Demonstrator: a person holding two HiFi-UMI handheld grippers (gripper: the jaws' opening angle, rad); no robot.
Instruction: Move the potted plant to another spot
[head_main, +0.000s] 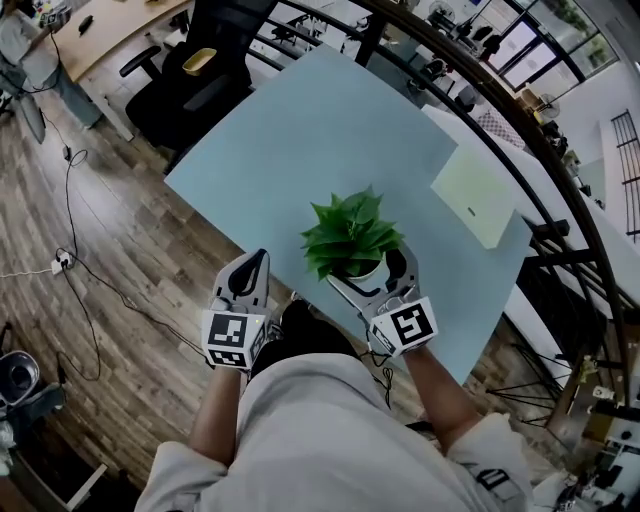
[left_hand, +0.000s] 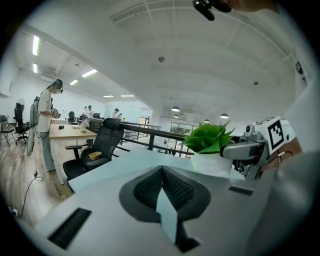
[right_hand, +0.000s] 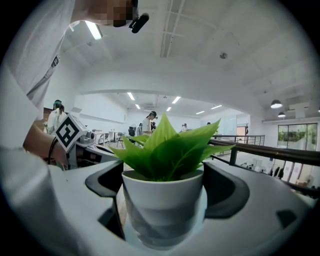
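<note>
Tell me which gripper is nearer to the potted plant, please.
Right. The right gripper holds the potted plant between its jaws; the left gripper, jaws together, hangs apart on the plant's left.

- A light blue table (head_main: 330, 130) fills the middle of the head view, standing cornerwise to it.
- A pale green pad (head_main: 478, 195) lies flat near the table's right corner, with a small dark mark on its top.
- A black office chair (head_main: 195, 75) stands at the table's far-left edge. A yellow bowl-like thing (head_main: 199, 60) sits on its seat.
- Black cables (head_main: 118, 293) trail over the wood-plank floor (head_main: 100, 200) to a white power strip (head_main: 62, 262).
- A dark railing (head_main: 540, 150) curves past the table's far-right side.
- A wooden desk (head_main: 110, 25) stands beyond the chair.
- In the left gripper view, a person (left_hand: 46, 115) stands beside that desk under ceiling strip lights (left_hand: 36, 45).
</note>
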